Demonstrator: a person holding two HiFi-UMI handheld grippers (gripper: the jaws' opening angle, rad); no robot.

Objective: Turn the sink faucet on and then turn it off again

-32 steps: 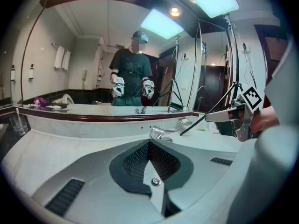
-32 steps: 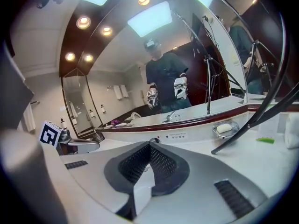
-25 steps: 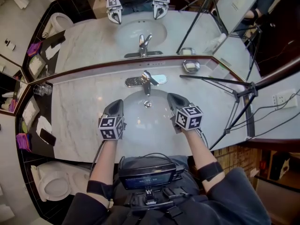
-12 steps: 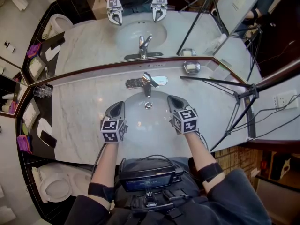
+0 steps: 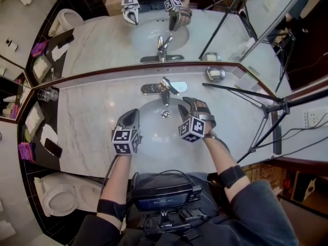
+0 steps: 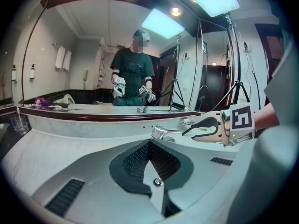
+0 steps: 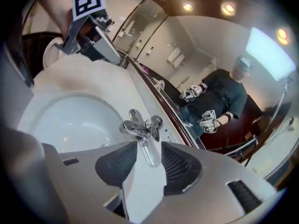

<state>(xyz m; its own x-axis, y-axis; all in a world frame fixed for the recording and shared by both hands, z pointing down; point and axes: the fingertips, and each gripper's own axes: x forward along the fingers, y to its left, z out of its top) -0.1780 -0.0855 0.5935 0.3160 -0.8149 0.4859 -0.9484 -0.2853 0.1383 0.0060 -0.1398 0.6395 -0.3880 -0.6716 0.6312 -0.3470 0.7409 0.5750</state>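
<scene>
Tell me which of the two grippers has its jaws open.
The right gripper: its jaws have just been opening, the faucet lever in their gap, ungripped. The left gripper is shut.

Open basin [image 5: 156, 135] is lying free between your left gripper [image 5: 134, 113] and right gripper [image 5: 185, 103]. The right one's jaws have just been opening, and the faucet [image 5: 165, 88] lever is sitting in their gap. The mirror [image 5: 102, 40] is walling you off right behind the faucet. A tripod leg [image 5: 236, 91] is slanting over the counter [image 5: 84, 127] on your right, near a small metal dish [image 5: 215, 74]; leftward it is running bare to a glass [image 5: 47, 94].
</scene>
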